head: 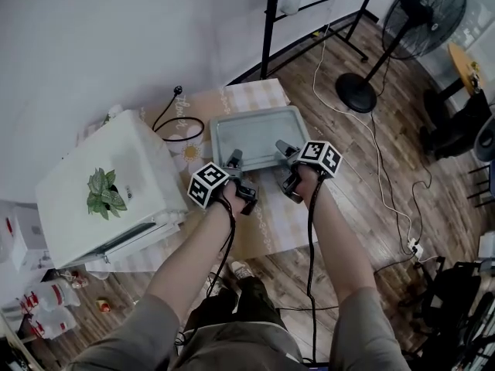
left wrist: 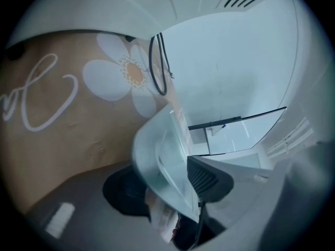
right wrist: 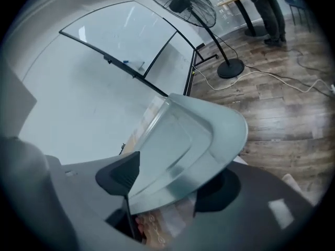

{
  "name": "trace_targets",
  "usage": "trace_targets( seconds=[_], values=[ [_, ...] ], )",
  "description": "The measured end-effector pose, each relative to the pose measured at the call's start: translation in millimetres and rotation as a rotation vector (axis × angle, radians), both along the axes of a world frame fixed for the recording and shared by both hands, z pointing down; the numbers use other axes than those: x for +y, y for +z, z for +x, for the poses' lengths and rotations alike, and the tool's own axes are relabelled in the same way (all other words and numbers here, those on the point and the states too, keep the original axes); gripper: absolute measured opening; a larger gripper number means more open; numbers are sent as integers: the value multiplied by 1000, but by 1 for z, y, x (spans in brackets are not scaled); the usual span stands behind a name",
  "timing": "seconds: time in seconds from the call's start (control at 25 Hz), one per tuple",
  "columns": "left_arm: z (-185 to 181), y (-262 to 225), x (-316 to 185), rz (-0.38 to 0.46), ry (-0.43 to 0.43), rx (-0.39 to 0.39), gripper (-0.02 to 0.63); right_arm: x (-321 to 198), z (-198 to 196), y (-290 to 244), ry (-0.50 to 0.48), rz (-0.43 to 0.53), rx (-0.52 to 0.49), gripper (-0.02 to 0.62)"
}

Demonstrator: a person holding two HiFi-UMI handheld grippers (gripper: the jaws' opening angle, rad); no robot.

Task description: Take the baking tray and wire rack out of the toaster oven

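A grey metal baking tray (head: 259,134) is out of the oven and over the flowered tablecloth (head: 271,222), to the right of the white toaster oven (head: 108,192). Both grippers hold its near rim. My left gripper (head: 234,161) is shut on the near left corner, and my right gripper (head: 285,151) is shut on the near right corner. In the left gripper view the tray's rim (left wrist: 157,156) runs between the jaws of the left gripper (left wrist: 167,187). The right gripper view shows the tray (right wrist: 183,150) clamped in the right gripper (right wrist: 172,184). No wire rack is in sight.
The oven's door (head: 135,238) hangs slightly open toward me. A black power cord (head: 174,122) loops on the cloth behind the tray. A standing fan (head: 421,14), a black frame stand (head: 271,22) and white cables lie on the wooden floor to the right.
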State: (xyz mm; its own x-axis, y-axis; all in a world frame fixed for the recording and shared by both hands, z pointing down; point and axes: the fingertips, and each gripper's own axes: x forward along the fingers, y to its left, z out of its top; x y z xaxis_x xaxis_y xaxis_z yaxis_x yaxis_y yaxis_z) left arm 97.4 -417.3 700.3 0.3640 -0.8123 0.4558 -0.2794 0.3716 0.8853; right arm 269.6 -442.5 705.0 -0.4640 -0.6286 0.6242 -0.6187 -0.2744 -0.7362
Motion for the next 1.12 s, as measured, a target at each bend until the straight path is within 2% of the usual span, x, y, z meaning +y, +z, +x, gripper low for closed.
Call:
trace_targets(
  seconds=[0.04,0.12,0.2,0.4,0.64,0.72,0.8,1.0,1.12],
  values=[
    [1,3,7,-32,6,-1,227,5,-2,1,-21,-12,19,352],
    [2,5,20,-84,8,-5,250,15,-4,1,-55,-37,48,382],
    [1,2,30,-121,4,-5,301,25,-6,0,-77,-66,66,423],
    [-1,-4,57,-142,22,2,308,52,0,2,-72,-106,104,446],
    [-2,-27,83,-85,133,-34,308,74,-8,-30,-27,-40,55,439],
    [-1,-42,94,-58,168,-30,308,87,-17,-45,-45,-11,51,433],
    [3,-58,108,-37,203,-9,308,104,-27,-58,-87,20,78,401],
    [-6,-102,138,43,229,16,307,149,-61,-99,-131,98,87,335],
    [-21,-125,154,76,230,31,305,172,-86,-131,-131,163,47,307]
  ],
)
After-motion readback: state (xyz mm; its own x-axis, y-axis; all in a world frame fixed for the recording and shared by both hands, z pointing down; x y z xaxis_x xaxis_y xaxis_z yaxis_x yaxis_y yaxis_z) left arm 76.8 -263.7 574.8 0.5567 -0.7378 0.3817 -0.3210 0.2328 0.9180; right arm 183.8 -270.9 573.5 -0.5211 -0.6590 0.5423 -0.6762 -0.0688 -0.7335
